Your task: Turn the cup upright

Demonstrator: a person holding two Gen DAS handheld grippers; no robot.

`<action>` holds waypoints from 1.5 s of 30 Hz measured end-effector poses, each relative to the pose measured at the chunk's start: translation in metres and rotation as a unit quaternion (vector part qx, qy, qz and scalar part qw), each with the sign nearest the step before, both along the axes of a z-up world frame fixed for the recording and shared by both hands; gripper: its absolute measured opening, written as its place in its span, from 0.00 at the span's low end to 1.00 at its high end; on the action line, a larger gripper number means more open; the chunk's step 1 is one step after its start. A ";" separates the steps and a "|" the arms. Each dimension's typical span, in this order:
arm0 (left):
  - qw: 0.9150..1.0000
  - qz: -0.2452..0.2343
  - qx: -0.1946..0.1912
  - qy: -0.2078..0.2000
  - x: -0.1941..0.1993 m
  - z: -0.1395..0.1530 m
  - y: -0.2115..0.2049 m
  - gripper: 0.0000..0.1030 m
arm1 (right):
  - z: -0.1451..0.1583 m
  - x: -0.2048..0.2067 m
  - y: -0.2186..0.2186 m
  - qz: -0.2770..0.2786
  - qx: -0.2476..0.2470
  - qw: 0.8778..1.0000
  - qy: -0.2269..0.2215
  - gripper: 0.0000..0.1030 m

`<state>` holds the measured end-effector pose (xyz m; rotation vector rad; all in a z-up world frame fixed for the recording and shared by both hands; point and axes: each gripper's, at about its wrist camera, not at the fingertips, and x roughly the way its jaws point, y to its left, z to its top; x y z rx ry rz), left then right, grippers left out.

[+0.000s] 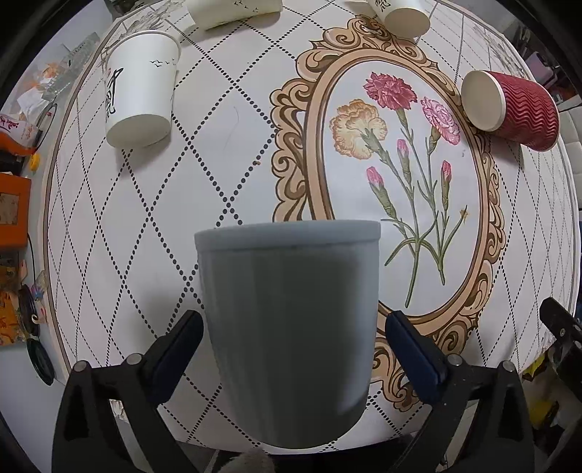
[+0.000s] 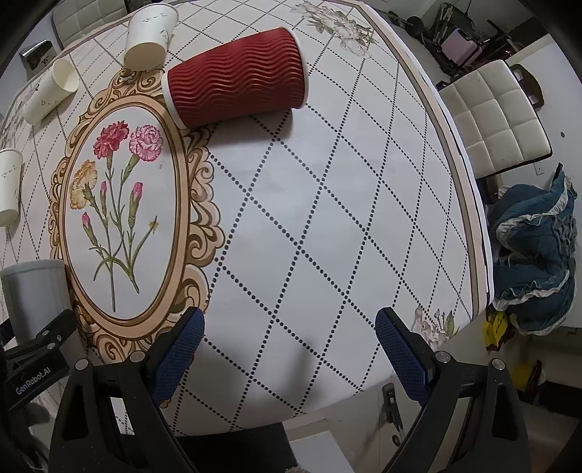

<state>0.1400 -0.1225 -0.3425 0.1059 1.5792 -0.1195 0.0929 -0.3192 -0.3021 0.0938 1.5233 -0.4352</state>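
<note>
A grey cup (image 1: pixel 289 327) stands between the fingers of my left gripper (image 1: pixel 291 349), rim toward the far side; the pads sit just beside its walls with small gaps, so the gripper is open. The grey cup also shows at the left edge of the right wrist view (image 2: pixel 34 291). A red ribbed cup (image 2: pixel 236 78) lies on its side on the table; it also shows in the left wrist view (image 1: pixel 516 105). My right gripper (image 2: pixel 289 345) is open and empty above the table's near part.
Several white paper cups lie or stand on the table: one (image 1: pixel 140 87) at far left, others (image 1: pixel 232 11), (image 1: pixel 400 14) at the far edge. The flowered tablecloth (image 2: pixel 327 218) covers the table. A white chair (image 2: pixel 494 116) and blue cloth (image 2: pixel 534 254) are to the right.
</note>
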 end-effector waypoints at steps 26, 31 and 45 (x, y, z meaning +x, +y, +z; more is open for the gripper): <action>0.992 0.069 -0.033 -0.098 -0.033 0.140 0.048 0.99 | 0.051 -0.015 0.022 0.038 0.026 0.997 -0.054 0.93; 0.990 0.064 -0.023 -0.125 -0.028 0.153 0.068 0.99 | 0.065 -0.010 0.040 0.046 0.037 0.996 -0.061 0.93; 0.991 0.088 0.047 -0.086 -0.014 0.070 0.178 1.00 | 0.033 0.038 0.172 0.136 0.078 0.988 -0.016 0.93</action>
